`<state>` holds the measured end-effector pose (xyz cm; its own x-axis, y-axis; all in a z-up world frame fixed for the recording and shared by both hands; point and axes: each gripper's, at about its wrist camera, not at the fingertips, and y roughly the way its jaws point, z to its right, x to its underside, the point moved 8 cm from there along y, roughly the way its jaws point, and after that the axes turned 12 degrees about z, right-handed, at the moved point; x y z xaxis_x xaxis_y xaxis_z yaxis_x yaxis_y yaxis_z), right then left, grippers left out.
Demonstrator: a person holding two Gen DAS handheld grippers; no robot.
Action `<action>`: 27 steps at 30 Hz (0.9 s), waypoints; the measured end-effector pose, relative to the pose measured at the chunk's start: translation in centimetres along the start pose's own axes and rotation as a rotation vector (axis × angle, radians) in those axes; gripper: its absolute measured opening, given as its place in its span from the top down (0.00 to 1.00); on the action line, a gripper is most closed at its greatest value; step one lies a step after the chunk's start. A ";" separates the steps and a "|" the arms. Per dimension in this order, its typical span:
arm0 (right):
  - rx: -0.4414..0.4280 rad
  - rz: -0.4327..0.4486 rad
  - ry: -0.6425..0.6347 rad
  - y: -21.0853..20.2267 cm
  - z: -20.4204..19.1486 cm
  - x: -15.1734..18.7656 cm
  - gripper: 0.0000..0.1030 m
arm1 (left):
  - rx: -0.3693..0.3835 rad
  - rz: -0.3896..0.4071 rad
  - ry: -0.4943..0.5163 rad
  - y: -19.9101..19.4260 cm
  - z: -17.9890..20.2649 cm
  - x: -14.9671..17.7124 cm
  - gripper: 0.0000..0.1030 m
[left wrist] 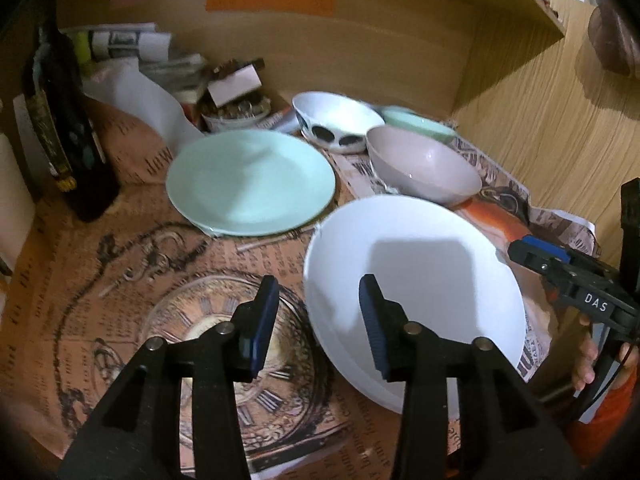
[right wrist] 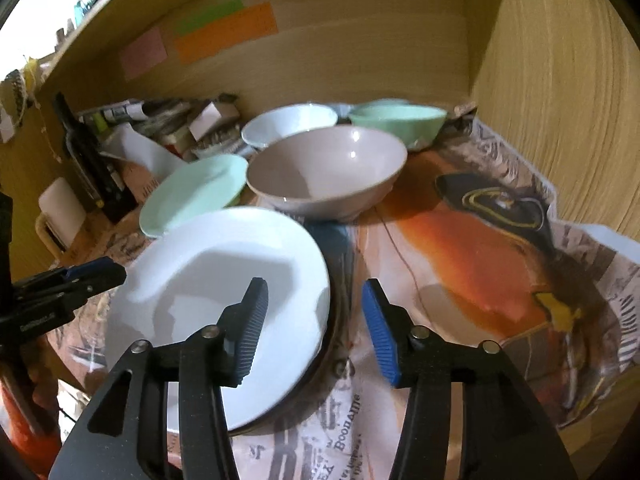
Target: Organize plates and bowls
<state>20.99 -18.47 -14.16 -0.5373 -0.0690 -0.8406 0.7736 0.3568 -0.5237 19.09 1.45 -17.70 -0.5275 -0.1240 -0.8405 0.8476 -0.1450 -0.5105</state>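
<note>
A white plate [left wrist: 416, 280] lies near the front of the paper-covered shelf [right wrist: 480, 240], just before a mint plate [left wrist: 252, 180] and a beige bowl [right wrist: 326, 172]. The left gripper [left wrist: 318, 320] and right gripper [right wrist: 316, 326] straddle its opposite rims, jaws parted, nothing held. A clean lift likely needs both rims pinched evenly; open room lies right, bowls crowd behind.

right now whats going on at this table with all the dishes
A person is sorting plates and bowls with a handheld gripper in each hand. Both the left gripper and the right gripper are open and hold nothing. Each straddles an edge of the white plate, which lies flat on the printed paper cover, one finger over it and one beside it. Behind it sit a mint plate, a beige bowl, a white patterned bowl and a mint bowl.
</note>
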 end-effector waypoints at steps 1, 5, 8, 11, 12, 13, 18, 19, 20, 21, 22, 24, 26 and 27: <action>0.001 0.007 -0.009 -0.2 -0.1 -0.2 0.56 | -0.006 0.011 0.001 -0.3 -0.2 -0.2 0.56; -0.035 0.024 -0.014 -0.2 -1.2 -1.1 0.55 | -0.042 0.075 -0.001 -2.0 -1.4 -1.7 0.45; -0.070 0.035 -0.031 0.2 -2.5 -2.0 0.54 | -0.083 0.119 -0.005 -3.0 -2.8 -3.0 0.45; -0.116 0.038 -0.042 0.8 -3.8 -2.9 0.54 | -0.117 0.147 -0.020 -3.7 -4.3 -4.1 0.43; -0.136 0.040 -0.048 1.2 -4.5 -3.4 0.54 | -0.128 0.156 -0.028 -3.8 -4.9 -4.5 0.42; -0.145 0.041 -0.053 1.3 -4.8 -3.7 0.54 | -0.137 0.163 -0.034 -4.0 -5.4 -4.9 0.42; -0.196 0.056 -0.116 2.8 -7.5 -5.8 0.54 | -0.177 0.177 -0.074 -3.6 -8.2 -6.5 0.40; -0.196 0.056 -0.130 3.2 -7.8 -6.0 0.54 | -0.181 0.173 -0.083 -3.3 -8.7 -6.6 0.40; -0.207 0.051 -0.145 3.8 -8.4 -6.4 0.54 | -0.179 0.166 -0.095 -2.9 -9.3 -6.8 0.40; -0.215 0.044 -0.152 4.3 -8.8 -6.5 0.54 | -0.178 0.159 -0.103 -2.5 -9.6 -6.9 0.40; -0.222 0.035 -0.157 4.8 -9.2 -6.6 0.54 | -0.180 0.148 -0.110 -2.0 -10.1 -7.0 0.40; -0.246 0.007 -0.163 6.1 -10.0 -6.8 0.54 | -0.177 0.128 -0.125 -1.0 -11.0 -7.1 0.40; -0.250 -0.021 -0.171 7.5 -10.6 -6.9 0.54 | -0.177 0.100 -0.136 0.1 -11.8 -7.1 0.40; -0.253 -0.034 -0.174 8.1 -10.8 -6.9 0.54 | -0.172 0.086 -0.141 0.8 -12.1 -7.1 0.40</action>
<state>27.33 -5.06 -11.09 -0.4792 -0.2352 -0.8456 0.6361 0.5708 -0.5192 24.23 14.12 -14.36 -0.4456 -0.2663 -0.8547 0.8809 0.0395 -0.4716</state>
